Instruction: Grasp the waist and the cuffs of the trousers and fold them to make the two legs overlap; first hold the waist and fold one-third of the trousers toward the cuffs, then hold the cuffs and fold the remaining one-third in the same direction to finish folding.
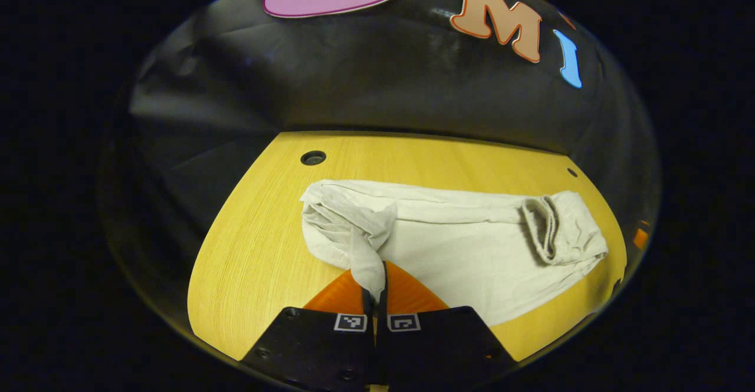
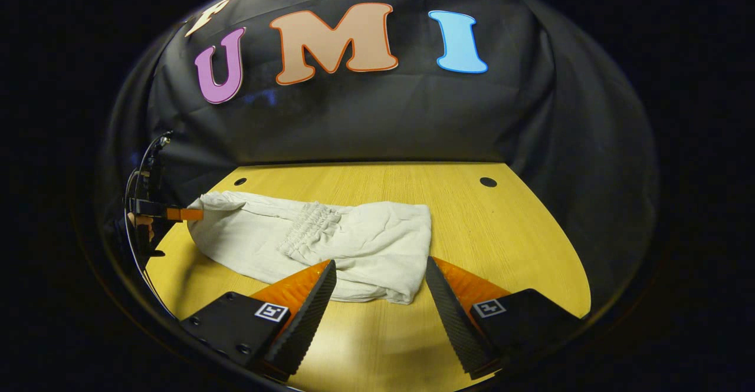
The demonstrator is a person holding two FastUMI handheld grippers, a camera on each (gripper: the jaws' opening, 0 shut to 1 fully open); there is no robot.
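Fingers of left gripper [image 1: 377, 289] pinched together on a bunched end of the pale trousers [image 1: 472, 250], left gripper view, trousers across wooden table [image 1: 253, 256] | right gripper [image 2: 380, 274] fingers spread wide, right gripper view, just short of the trousers' folded edge, holding nothing; left gripper at their far end

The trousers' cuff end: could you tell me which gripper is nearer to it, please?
Left. The left gripper is shut on the cuff end of the trousers; the right gripper is open at the folded opposite end.
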